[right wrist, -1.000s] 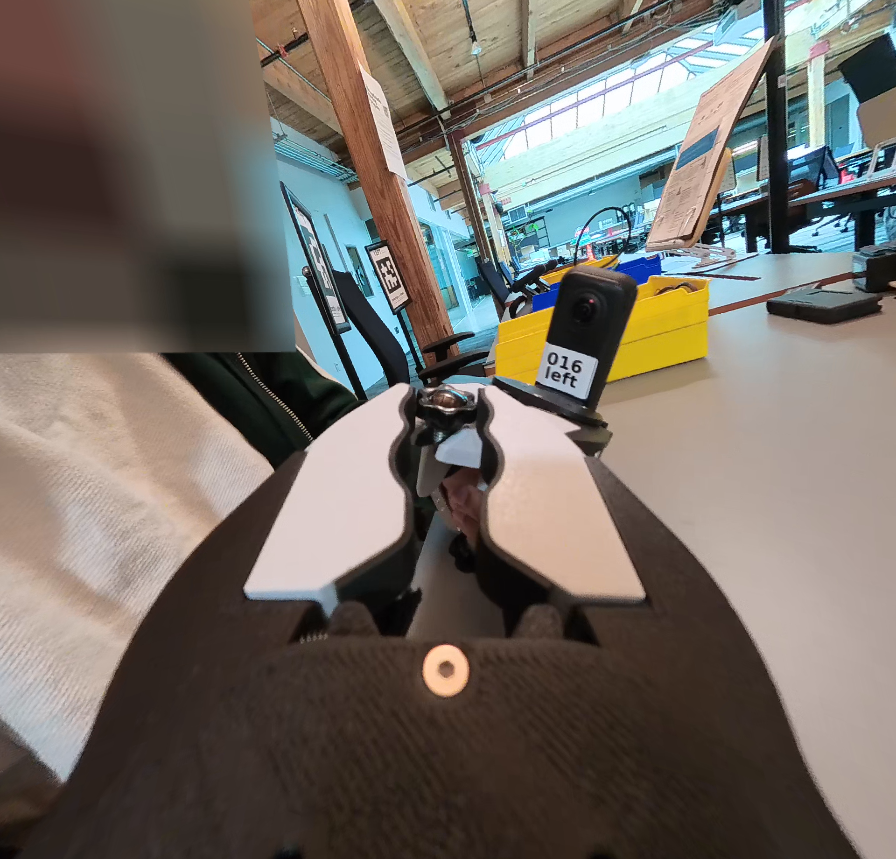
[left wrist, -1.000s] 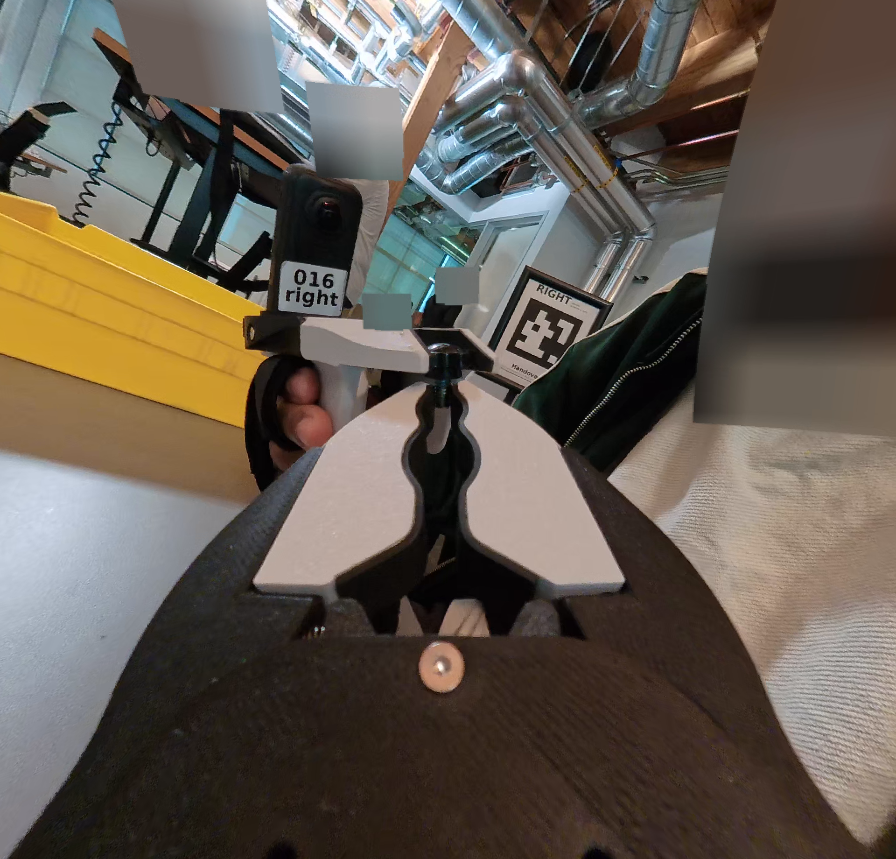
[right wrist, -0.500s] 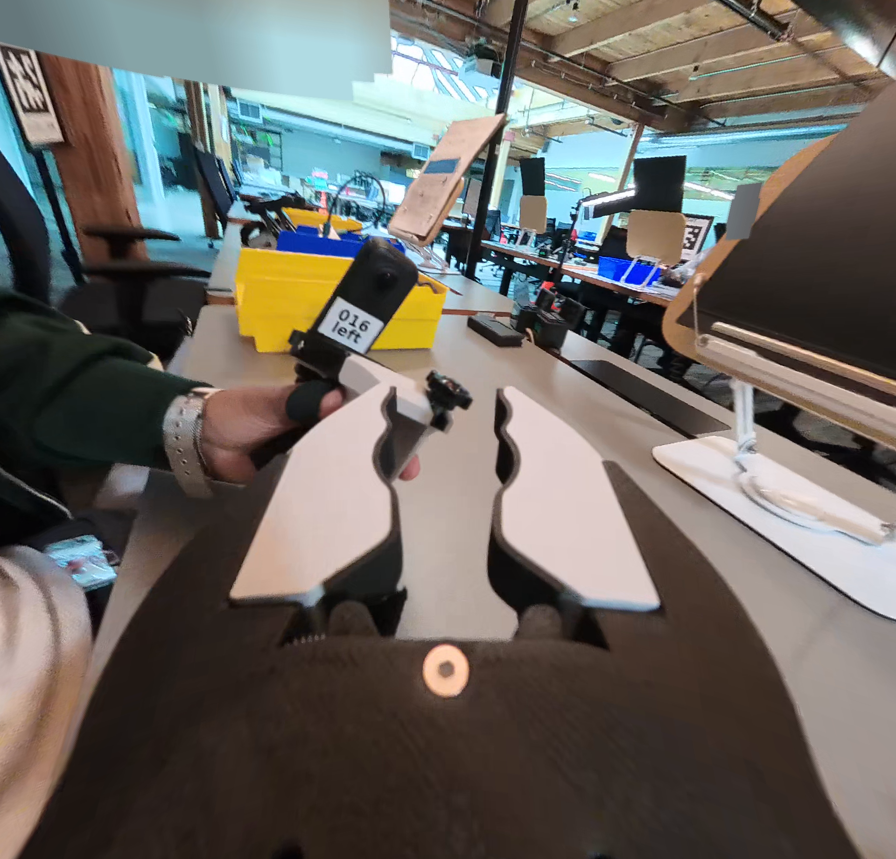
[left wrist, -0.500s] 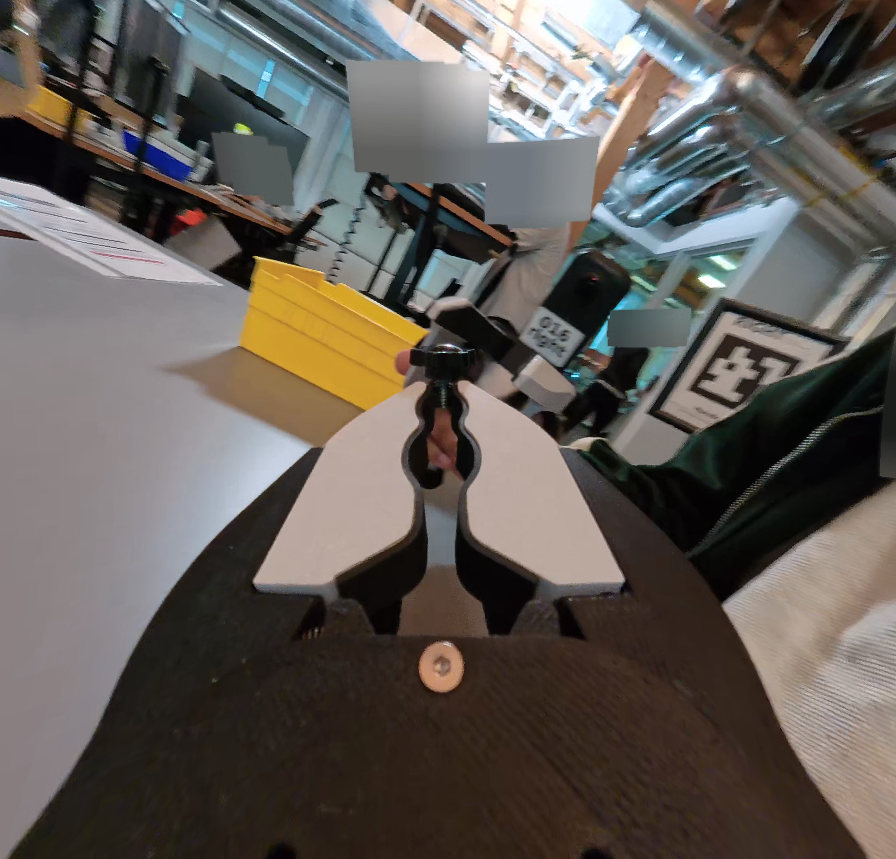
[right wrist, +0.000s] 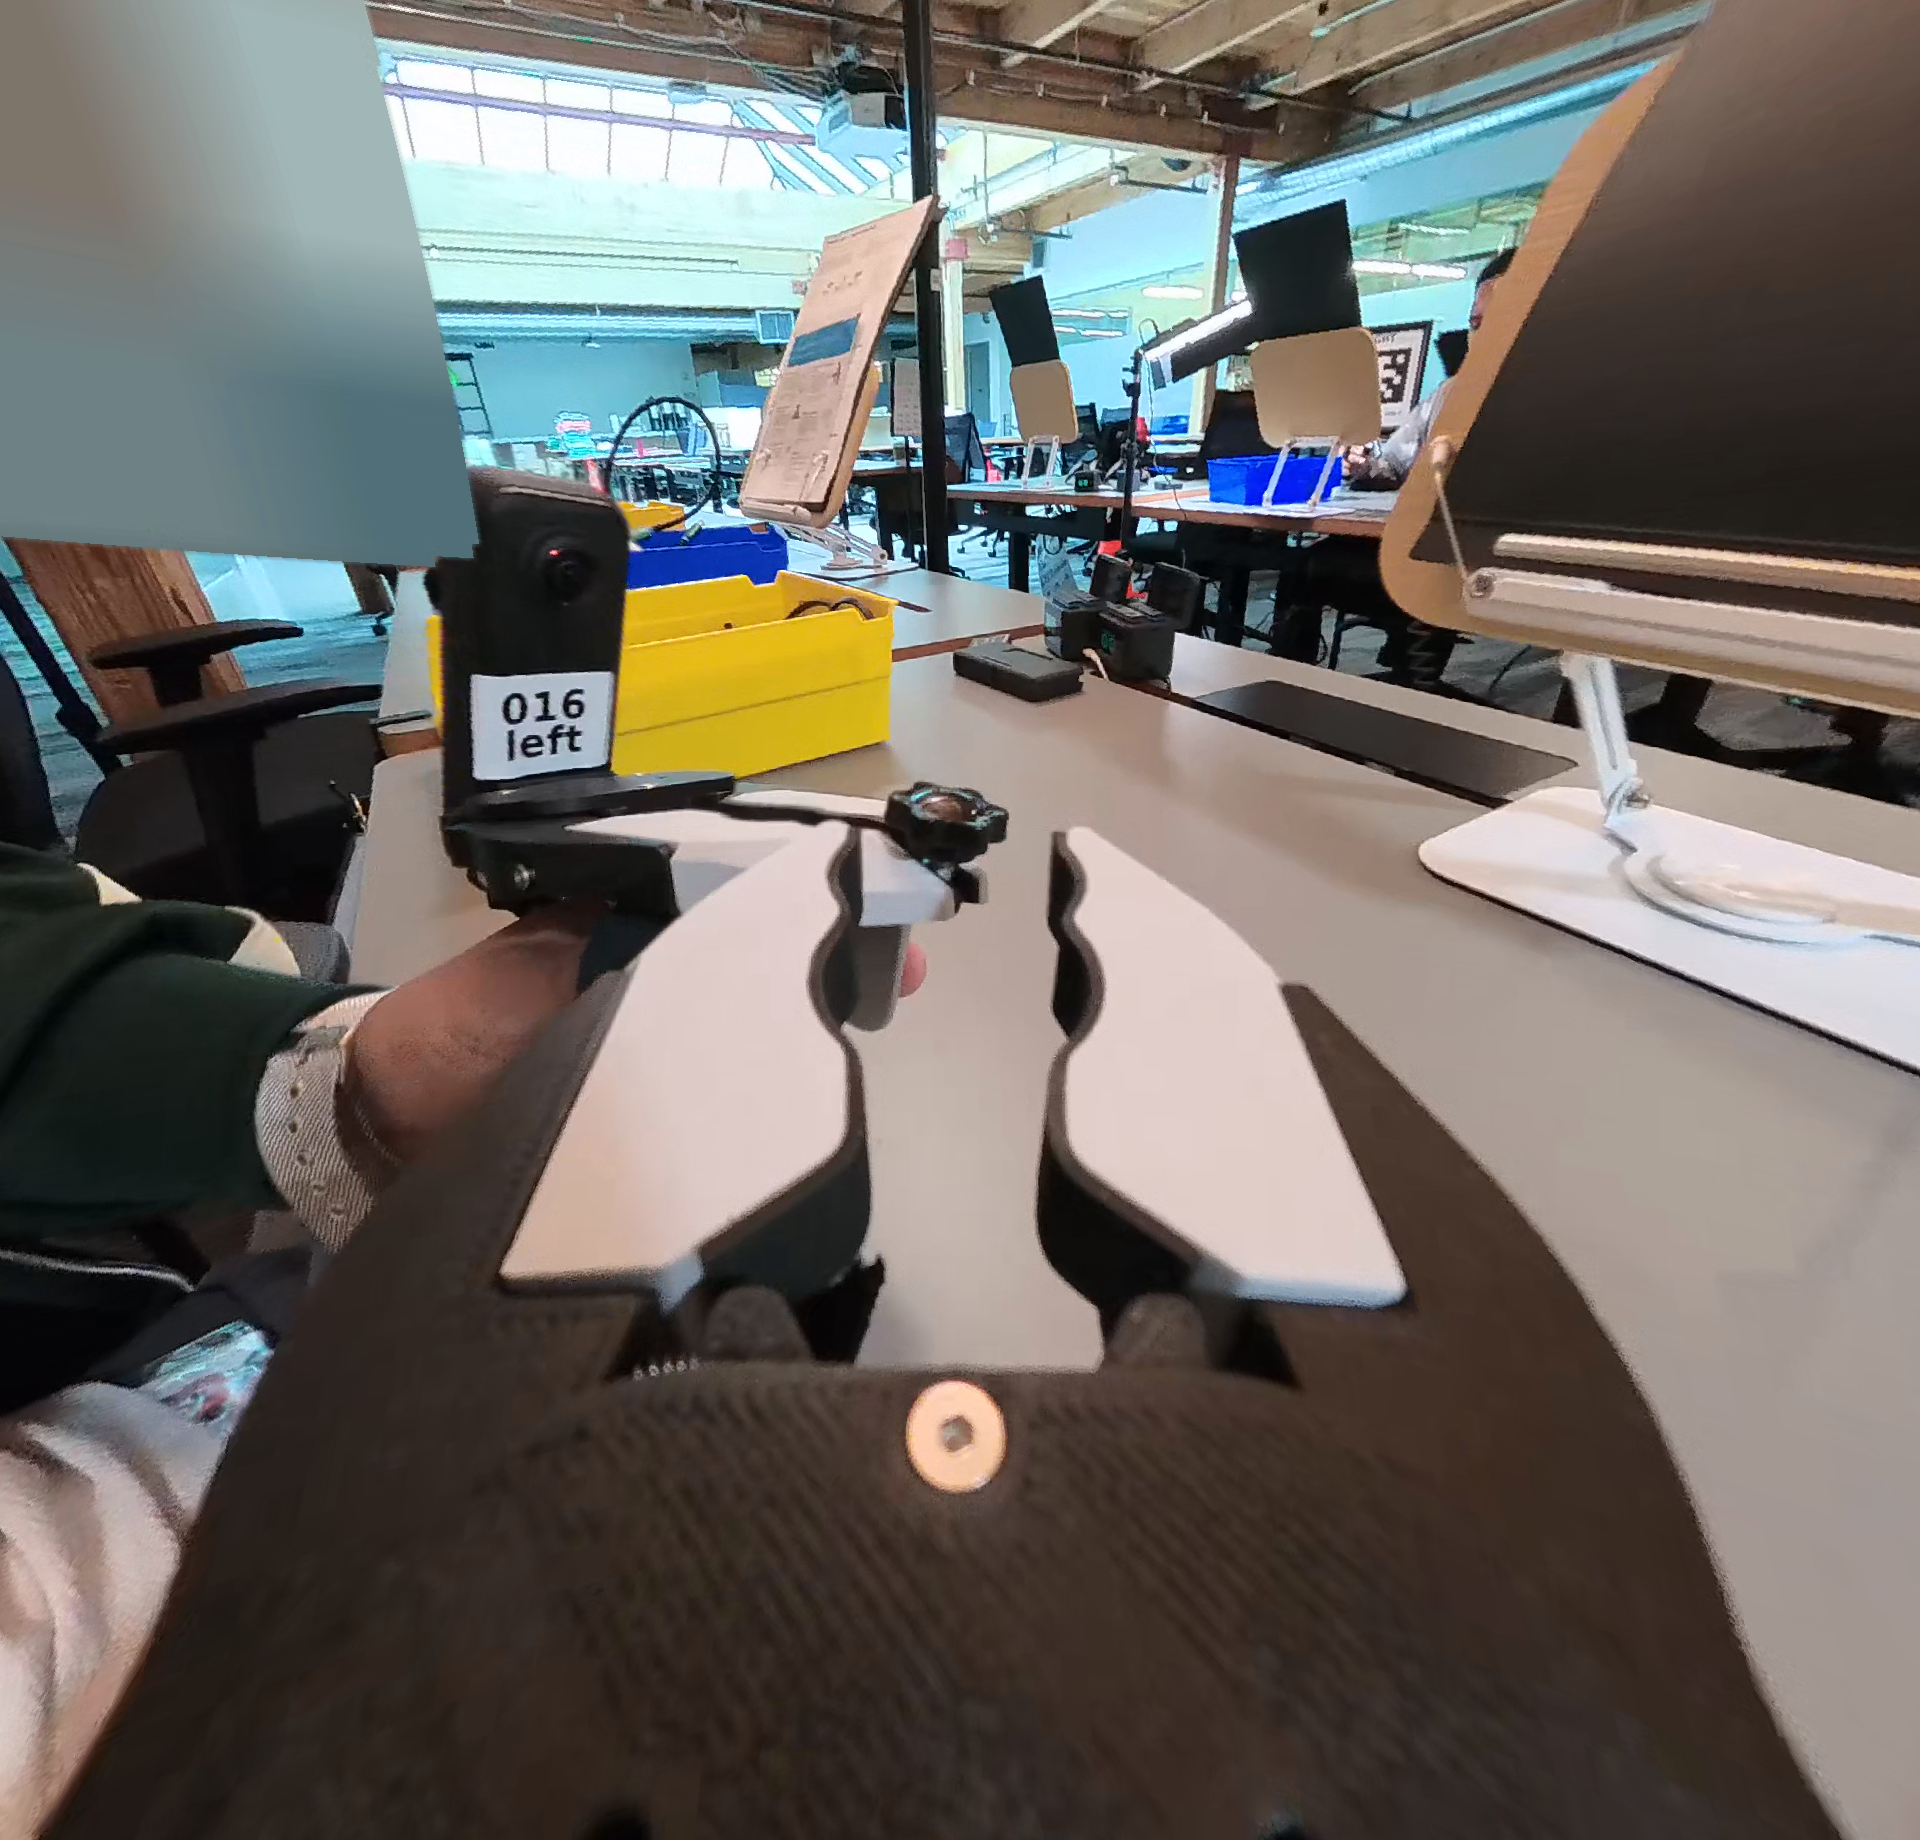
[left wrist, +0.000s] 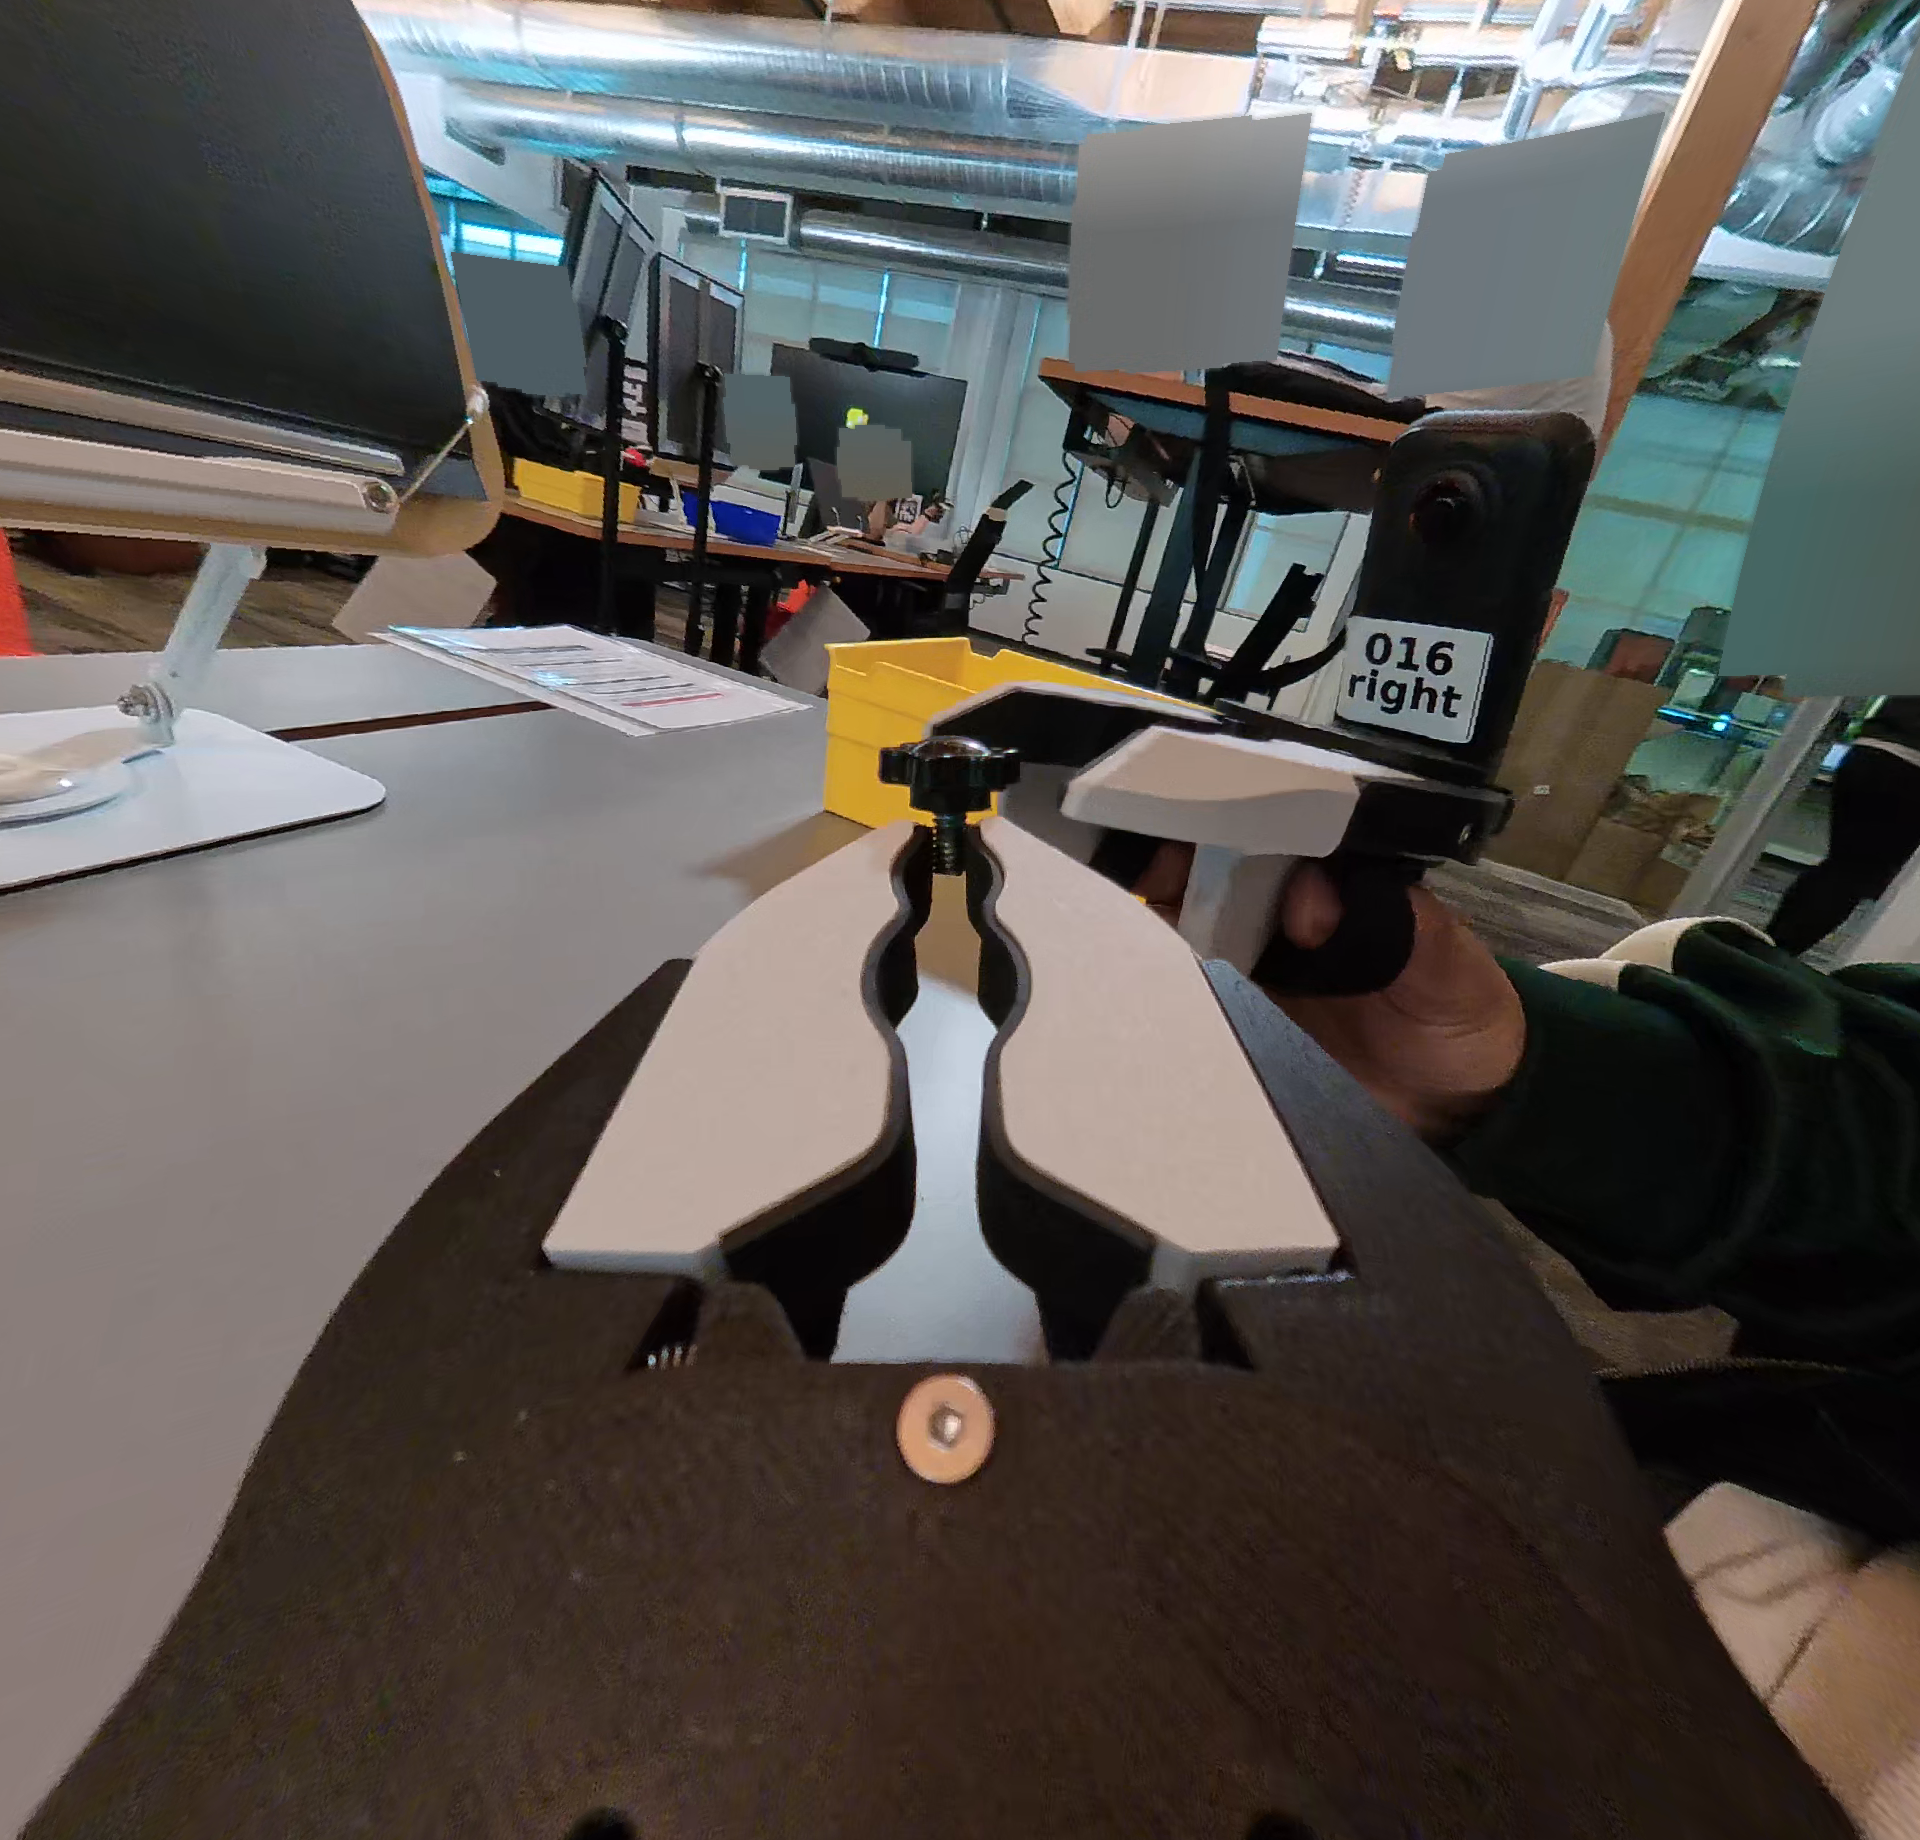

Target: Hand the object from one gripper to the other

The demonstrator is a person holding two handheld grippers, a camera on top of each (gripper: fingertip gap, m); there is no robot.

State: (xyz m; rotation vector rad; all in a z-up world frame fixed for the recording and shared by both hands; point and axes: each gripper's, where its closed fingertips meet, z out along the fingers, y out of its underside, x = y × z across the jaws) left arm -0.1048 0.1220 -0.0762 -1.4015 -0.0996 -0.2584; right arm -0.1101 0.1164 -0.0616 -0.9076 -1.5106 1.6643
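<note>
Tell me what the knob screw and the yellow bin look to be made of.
Knob screw: lobed head matte black, probably moulded plastic; the shank in the left gripper shows dark threads, likely metal. Yellow bin: smooth, evenly coloured, slightly glossy walls, apparently moulded plastic.

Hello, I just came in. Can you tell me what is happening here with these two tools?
A person holds a two-finger gripper in each hand above a grey table and is passing a small black knob screw between them. The left gripper has its jaws shut on the screw's threaded shank, with the knob sticking up above the tips. The right gripper is beside it with jaws open and empty. A yellow bin stands farther back on the table.
</note>
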